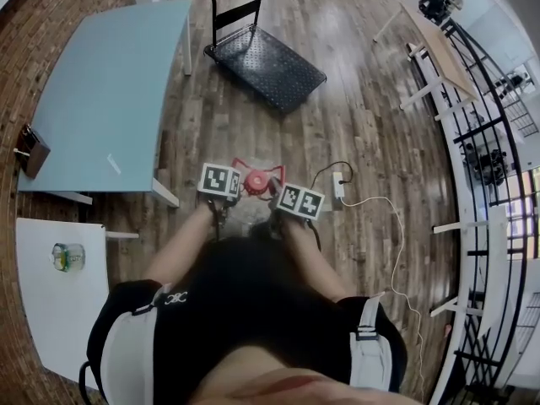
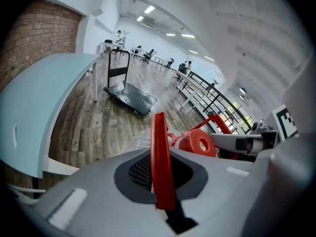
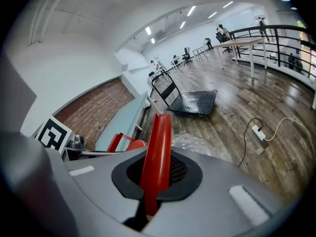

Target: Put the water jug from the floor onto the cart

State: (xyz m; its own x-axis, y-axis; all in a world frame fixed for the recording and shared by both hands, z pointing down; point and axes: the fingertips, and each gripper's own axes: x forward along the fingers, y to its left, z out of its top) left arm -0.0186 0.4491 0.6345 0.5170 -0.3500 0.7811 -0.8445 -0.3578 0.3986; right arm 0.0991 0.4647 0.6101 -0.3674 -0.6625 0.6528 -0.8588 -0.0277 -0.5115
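The water jug [image 1: 255, 178] is a clear bottle with a red cap and a red carrying handle; it hangs just in front of the person, between my two grippers. My left gripper [image 1: 226, 189] is shut on the handle's left red strap [image 2: 160, 157]. My right gripper [image 1: 291, 199] is shut on the right red strap [image 3: 157, 152]. The red cap [image 2: 200, 144] shows beside the left jaws, and the clear body [image 3: 197, 143] beyond the right ones. The cart [image 1: 264, 62], a black platform trolley with an upright push bar, stands further ahead on the wooden floor with nothing on its deck.
A long pale blue table [image 1: 110, 99] runs along the left, by a brick wall. A white table [image 1: 51, 294] with a glass jar [image 1: 67, 256] is near left. A power strip with a white cable [image 1: 339, 186] lies on the floor to the right. Wooden tables [image 1: 434, 45] and a black railing [image 1: 489, 142] line the right side.
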